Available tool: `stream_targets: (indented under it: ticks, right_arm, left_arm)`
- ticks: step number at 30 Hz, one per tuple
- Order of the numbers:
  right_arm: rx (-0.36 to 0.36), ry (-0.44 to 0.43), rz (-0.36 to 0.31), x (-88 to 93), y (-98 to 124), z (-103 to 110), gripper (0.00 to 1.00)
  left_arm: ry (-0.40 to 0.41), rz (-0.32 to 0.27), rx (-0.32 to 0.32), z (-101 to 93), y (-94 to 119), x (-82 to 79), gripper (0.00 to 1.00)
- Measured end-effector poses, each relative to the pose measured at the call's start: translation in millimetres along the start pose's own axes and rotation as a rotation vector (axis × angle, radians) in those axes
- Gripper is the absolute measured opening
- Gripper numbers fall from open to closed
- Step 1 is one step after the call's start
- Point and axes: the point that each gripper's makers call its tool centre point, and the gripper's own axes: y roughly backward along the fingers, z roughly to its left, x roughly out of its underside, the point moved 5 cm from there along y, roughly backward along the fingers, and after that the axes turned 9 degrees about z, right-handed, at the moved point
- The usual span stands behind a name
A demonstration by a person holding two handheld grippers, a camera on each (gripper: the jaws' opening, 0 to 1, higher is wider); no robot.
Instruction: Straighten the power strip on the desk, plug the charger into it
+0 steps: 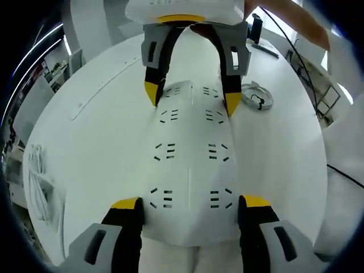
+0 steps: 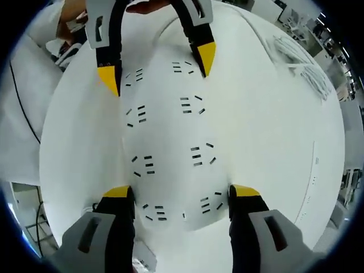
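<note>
1. Left tool (image 1: 190, 205): its jaws are spread wide and straddle the near end of the power strip (image 1: 192, 153), one yellow tip at each long edge. Whether the tips press the casing cannot be told.
2. Right tool (image 2: 182, 193): its jaws are likewise spread and flank the opposite end of the same power strip (image 2: 170, 136), one tip at each side; contact cannot be judged.
3. Each tool appears in the other's view: the right tool (image 1: 192, 98) at the far end of the strip ahead of the left tool, and the left tool (image 2: 158, 67) at the far end ahead of the right tool, both with jaws apart.
4. The white strip lies flat on the white tabletop (image 1: 102, 131) between the two tools, with two rows of sockets along its length.
5. A coiled white cable (image 1: 257, 95) lies on the tabletop just beyond the strip's far end; whether a charger is attached is too small to tell.
6. The strip's nearest edge is cut off behind each tool's own jaws.
</note>
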Motion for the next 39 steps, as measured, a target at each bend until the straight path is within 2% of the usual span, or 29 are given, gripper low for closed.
stream_targets:
  ticks: [5, 15, 23, 29, 31, 34, 39]
  right_arm:
    - [-0.004, -0.027, 0.003, 0.7, -1, -5, 0.66]
    - [-0.004, -0.110, -0.001, 4.3, 1, 15, 0.67]
    - [-0.010, -0.148, -0.016, 6.7, 0, 11, 0.67]
    - [-0.005, -0.200, -0.016, 7.2, 0, 20, 0.67]
    - [-0.005, -0.199, -0.022, 7.8, 0, 17, 0.67]
    - [-0.022, -0.078, 0.009, 11.0, 1, 18, 0.65]
    - [-0.028, -0.028, -0.038, 10.4, 2, 20, 0.67]
  left_arm:
    - [-0.025, -0.005, 0.009, -0.5, 0, 0.7, 0.70]
    - [-0.087, 0.042, 0.023, 4.0, 0, -2.5, 0.69]
    - [-0.121, 0.063, 0.030, 8.1, -1, -5.2, 0.69]
    - [-0.171, 0.084, 0.039, 8.3, -1, -5.9, 0.69]
    - [-0.178, 0.088, 0.041, 7.3, -1, -6.0, 0.69]
    - [-0.183, 0.087, 0.043, 9.6, -1, -6.5, 0.69]
    - [-0.184, 0.085, 0.046, 23.5, -3, -7.6, 0.69]
